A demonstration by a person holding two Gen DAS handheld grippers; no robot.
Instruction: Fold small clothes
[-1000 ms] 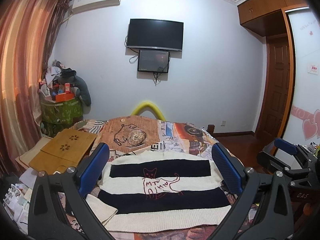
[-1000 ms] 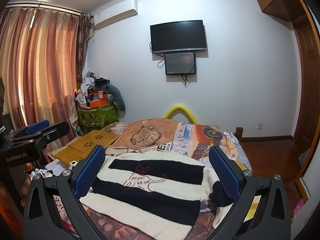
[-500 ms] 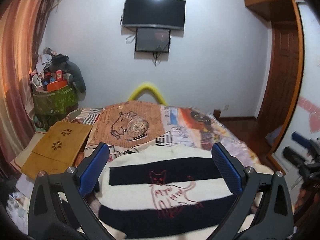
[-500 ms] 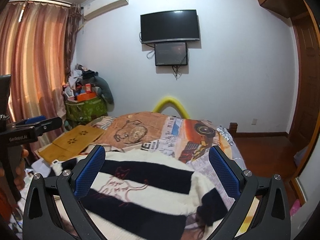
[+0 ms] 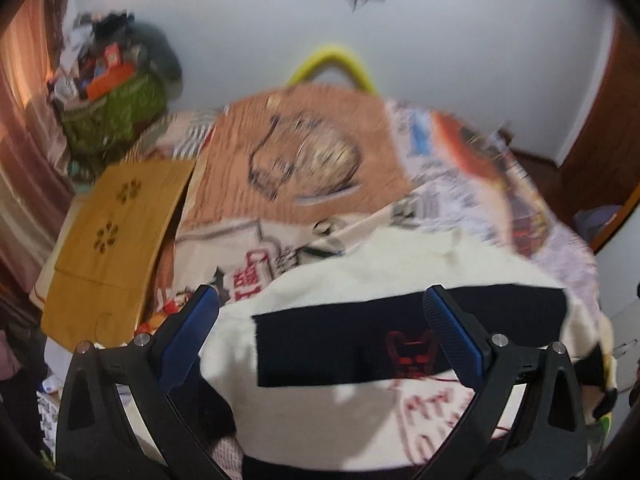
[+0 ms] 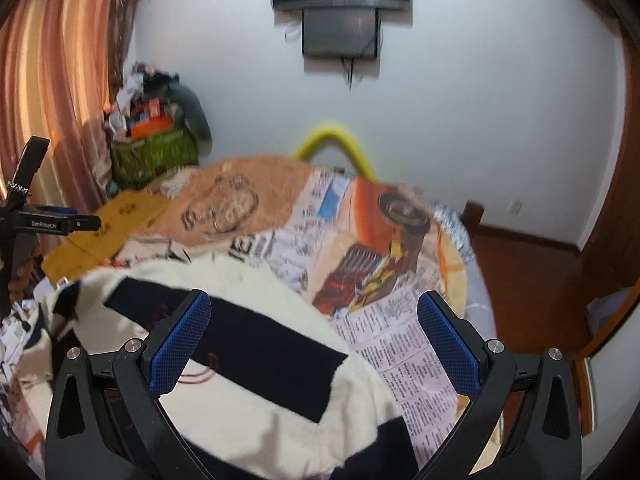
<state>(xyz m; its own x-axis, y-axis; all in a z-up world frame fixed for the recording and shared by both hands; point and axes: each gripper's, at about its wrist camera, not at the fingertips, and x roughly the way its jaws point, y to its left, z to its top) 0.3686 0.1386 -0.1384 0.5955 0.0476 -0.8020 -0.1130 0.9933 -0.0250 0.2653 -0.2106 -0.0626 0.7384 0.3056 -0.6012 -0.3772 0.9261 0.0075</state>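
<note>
A small cream sweater (image 5: 360, 280) with black stripes and a red cat drawing lies flat on the bed. In the left wrist view my left gripper (image 5: 320, 334) hangs open just above its upper left part, blue pads wide apart. The right wrist view shows the same sweater (image 6: 256, 308) under my right gripper (image 6: 314, 338), which is open over the sweater's right shoulder, with nothing between its fingers. The left gripper's black body (image 6: 52, 222) shows at the left edge of the right wrist view. Both views are blurred by motion.
The bed carries a printed newspaper-pattern cover (image 6: 380, 264) with an orange-brown patch (image 5: 304, 148). A wooden lap desk (image 5: 116, 232) leans at the bed's left side. A green basket (image 5: 116, 112) piled with clutter stands by the curtain. A wooden floor (image 6: 532, 272) lies to the right.
Both grippers have dropped down and forward toward the sweater, which now fills the lower view. Both stay open.
</note>
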